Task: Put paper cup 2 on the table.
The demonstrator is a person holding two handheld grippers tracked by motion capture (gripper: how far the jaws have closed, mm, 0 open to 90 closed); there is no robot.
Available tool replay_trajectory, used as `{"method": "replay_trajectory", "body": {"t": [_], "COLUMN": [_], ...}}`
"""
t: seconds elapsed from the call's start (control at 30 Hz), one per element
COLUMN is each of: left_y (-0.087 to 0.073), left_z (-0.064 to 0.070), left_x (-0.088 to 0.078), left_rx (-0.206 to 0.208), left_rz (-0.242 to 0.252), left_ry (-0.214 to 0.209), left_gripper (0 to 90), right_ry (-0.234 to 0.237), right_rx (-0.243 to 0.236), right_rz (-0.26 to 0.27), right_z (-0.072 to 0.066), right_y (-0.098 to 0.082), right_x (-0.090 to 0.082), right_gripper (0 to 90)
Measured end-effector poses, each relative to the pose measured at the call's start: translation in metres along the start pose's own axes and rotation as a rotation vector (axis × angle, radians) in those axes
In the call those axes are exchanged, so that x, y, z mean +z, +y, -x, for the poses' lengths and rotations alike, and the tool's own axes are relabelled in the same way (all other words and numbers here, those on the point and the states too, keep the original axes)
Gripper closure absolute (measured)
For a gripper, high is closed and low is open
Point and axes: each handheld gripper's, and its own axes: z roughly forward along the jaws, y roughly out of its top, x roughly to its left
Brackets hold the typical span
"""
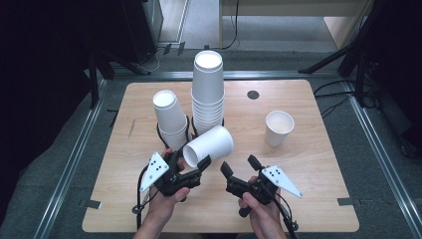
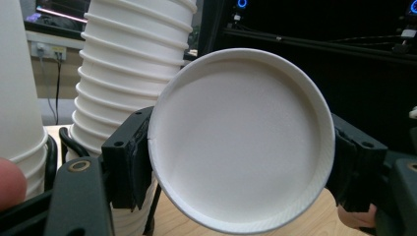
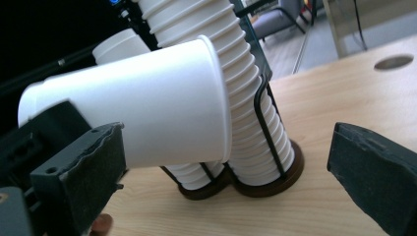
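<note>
jaws of the left gripper (image 1: 199,167) pinch the paper cup (image 1: 209,146) at its base, held sideways above the table (image 1: 308,169); the right gripper (image 1: 239,168) gapes empty beside it. light and crushable, best gripped gently. behind stand the stacks (image 1: 207,94).

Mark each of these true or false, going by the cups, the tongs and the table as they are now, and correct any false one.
1. The left tongs grip a paper cup lying on its side. True.
2. The right tongs hold a cup too. False: their jaws stand open with nothing between them.
3. A single cup stands upright, mouth up, right of the stacks. True.
4. Both stacks are the same height. False: the tall stack rises well above the short stack.
5. The stacks sit in dark wire holders. True.
</note>
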Motion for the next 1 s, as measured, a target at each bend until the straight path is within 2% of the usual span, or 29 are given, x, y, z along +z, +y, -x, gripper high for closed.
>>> {"method": "replay_trajectory", "body": {"t": [0.1, 0.17, 0.3, 0.6, 0.7, 1.0], "left_y": [-0.001, -0.002, -0.004, -0.010, -0.012, -0.016], "left_z": [0.000, 0.000, 0.002, 0.003, 0.004, 0.005], "left_x": [0.001, 0.001, 0.003, 0.005, 0.006, 0.007], "left_rx": [-0.001, -0.002, 0.001, 0.003, 0.004, 0.005], "left_rz": [0.006, 0.008, 0.006, 0.008, 0.011, 0.006], "left_ry": [0.004, 0.001, 0.003, 0.001, -0.001, -0.003], "left_gripper": [24.4, 24.4, 24.3, 24.4, 24.4, 24.4], "right_ry": [-0.012, -0.022, -0.038, -0.050, -0.060, -0.036], "right_rx": [0.096, 0.143, 0.262, 0.387, 0.450, 0.616], "right_rz": [-0.032, -0.053, -0.065, -0.052, -0.060, -0.080], "right_z": [0.002, 0.003, 0.005, 0.005, 0.005, 0.006], "right_y": [0.004, 0.005, 0.006, 0.004, 0.003, 0.002], "right_x": [0.001, 0.002, 0.004, 0.007, 0.010, 0.014], "right_gripper": [0.0, 0.0, 0.0, 0.0, 0.0, 0.0]}}
